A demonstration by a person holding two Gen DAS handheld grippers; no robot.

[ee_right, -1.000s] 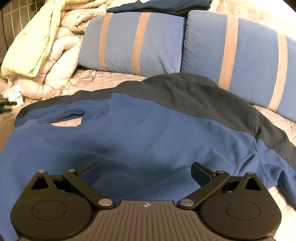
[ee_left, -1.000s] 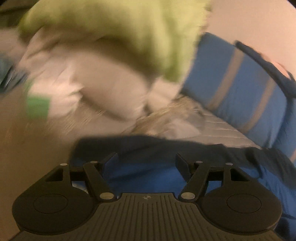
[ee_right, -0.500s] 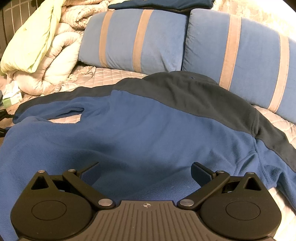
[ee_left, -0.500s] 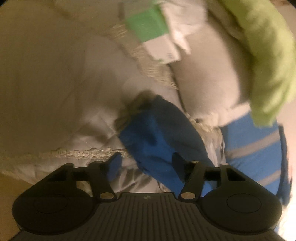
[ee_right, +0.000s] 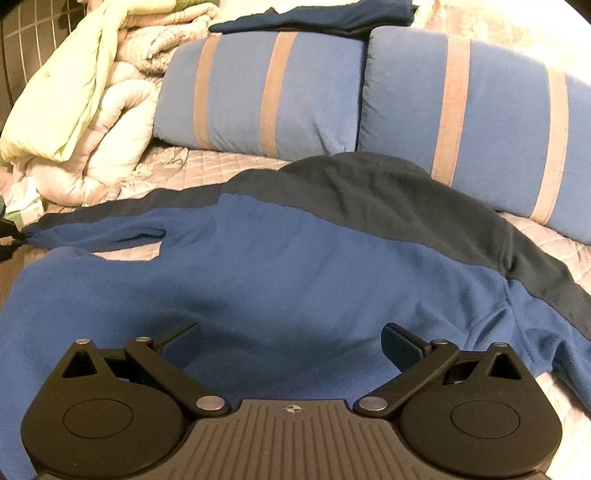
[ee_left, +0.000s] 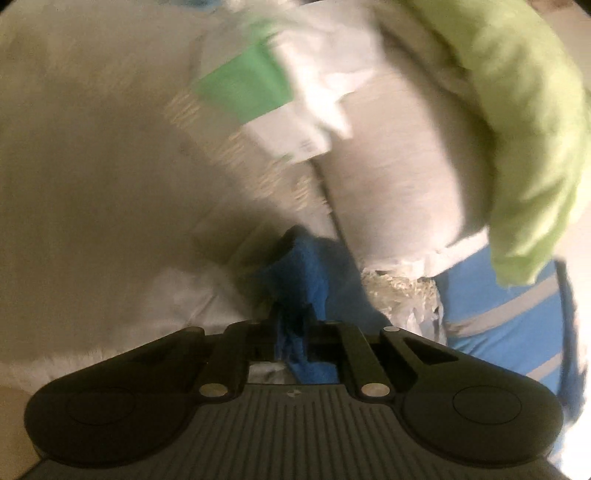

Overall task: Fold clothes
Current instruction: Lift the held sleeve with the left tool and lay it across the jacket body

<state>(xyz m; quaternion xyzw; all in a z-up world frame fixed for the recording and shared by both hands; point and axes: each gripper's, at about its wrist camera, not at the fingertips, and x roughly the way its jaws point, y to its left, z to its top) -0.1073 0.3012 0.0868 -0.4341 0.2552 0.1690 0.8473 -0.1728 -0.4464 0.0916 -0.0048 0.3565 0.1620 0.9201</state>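
A blue fleece sweater [ee_right: 280,273] with a dark navy yoke lies spread on the quilted bed, both sleeves stretched out. My right gripper [ee_right: 291,338] is open and hovers just above the sweater's lower body. My left gripper [ee_left: 293,325] is shut on the cuff of the left sleeve [ee_left: 308,273], which bunches up between the closed jaws. That same sleeve end shows at the far left of the right wrist view [ee_right: 40,230].
Two blue pillows with tan stripes [ee_right: 369,88] lean at the back of the bed. A pile of white and lime-green bedding [ee_right: 85,110] sits at the back left. A green and white packet [ee_left: 258,99] lies by the bedding. A folded navy garment [ee_right: 317,16] rests on the pillows.
My left gripper swung from over the sweater to the sleeve end, straddled the cuff open, then shut on it. The sleeve now lies pulled straighter. My right gripper barely moved.
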